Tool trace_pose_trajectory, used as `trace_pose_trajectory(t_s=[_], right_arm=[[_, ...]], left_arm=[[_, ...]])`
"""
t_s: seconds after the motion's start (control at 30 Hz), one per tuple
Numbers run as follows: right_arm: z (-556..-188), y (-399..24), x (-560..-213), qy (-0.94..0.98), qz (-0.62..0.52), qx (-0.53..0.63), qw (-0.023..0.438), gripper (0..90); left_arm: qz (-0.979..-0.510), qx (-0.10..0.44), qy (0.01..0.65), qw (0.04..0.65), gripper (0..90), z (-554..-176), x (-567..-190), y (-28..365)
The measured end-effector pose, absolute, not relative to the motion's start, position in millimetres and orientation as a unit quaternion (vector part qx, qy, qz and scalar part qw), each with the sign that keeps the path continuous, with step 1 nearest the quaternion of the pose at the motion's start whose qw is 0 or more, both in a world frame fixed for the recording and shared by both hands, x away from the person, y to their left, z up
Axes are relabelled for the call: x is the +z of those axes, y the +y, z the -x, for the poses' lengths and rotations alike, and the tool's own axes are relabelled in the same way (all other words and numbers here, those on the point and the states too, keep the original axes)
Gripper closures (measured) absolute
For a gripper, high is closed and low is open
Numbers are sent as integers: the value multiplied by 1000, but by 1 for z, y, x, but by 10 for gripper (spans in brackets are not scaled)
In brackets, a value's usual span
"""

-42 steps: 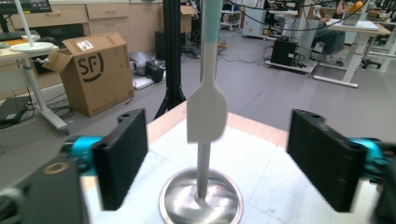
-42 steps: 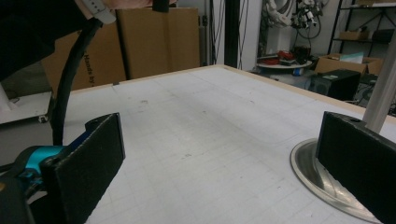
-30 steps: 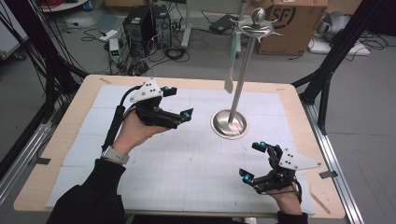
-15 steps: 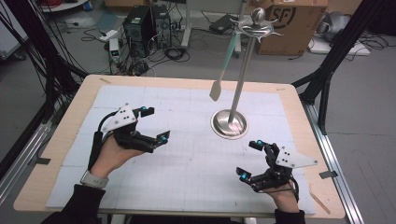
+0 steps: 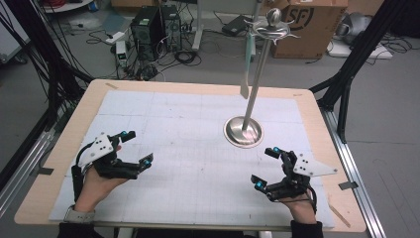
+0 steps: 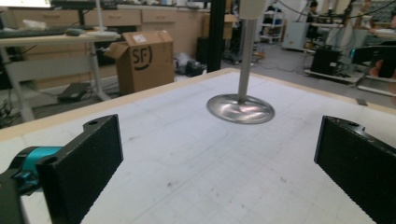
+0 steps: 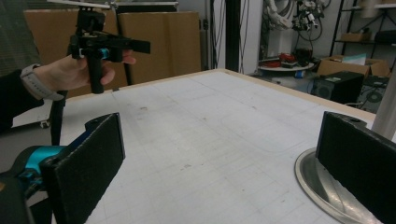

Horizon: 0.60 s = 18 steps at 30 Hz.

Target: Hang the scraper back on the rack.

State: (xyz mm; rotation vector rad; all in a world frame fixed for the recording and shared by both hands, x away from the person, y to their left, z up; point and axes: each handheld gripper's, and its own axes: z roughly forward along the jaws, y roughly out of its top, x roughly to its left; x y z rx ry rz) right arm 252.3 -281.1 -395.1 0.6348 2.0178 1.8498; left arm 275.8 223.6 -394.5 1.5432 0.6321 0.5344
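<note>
On the white-matted surface (image 5: 198, 129), the left hand-held gripper (image 5: 134, 148) has drawn back from near the stand to the surface's near-left corner, jaws spread wide and empty. A second ago it hung raised and further in, toward the stand's base; half a second ago it was already partway back. The left gripper view looks along the parted pads (image 6: 84, 158) at bare mat, with the base (image 6: 240, 108) well apart beyond them.

The stand (image 5: 257, 74), a chrome pole on a round base (image 5: 242, 131), stands upright toward the far-right of the surface. A pale spatula (image 5: 245, 74) hangs from the hooked top, beside the pole and clear of the mat. Across the earlier frames it hung at a shifting angle; now it hangs nearly straight down, so it seems to be settling.

The right hand-held gripper (image 5: 267, 166) sits at the near-right edge, jaws likewise parted and holding nothing, much as it was a second ago. Its own view shows the base rim (image 7: 322, 186) just beyond one pad.

With the spatula on its hook and both tools drawn back, the hanging looks finished.
</note>
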Motion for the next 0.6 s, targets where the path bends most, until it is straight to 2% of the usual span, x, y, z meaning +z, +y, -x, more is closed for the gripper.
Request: trace_pose_trajectory(t_s=[0.3, 0.6], right_arm=[[-254, -283, -399, 707, -234, 646, 166, 2], [-255, -287, -401, 705, -243, 644, 172, 1]], left_arm=[[-671, 233, 302, 636, 17, -257, -419, 245], [-663, 233, 314, 638, 17, -249, -427, 255]])
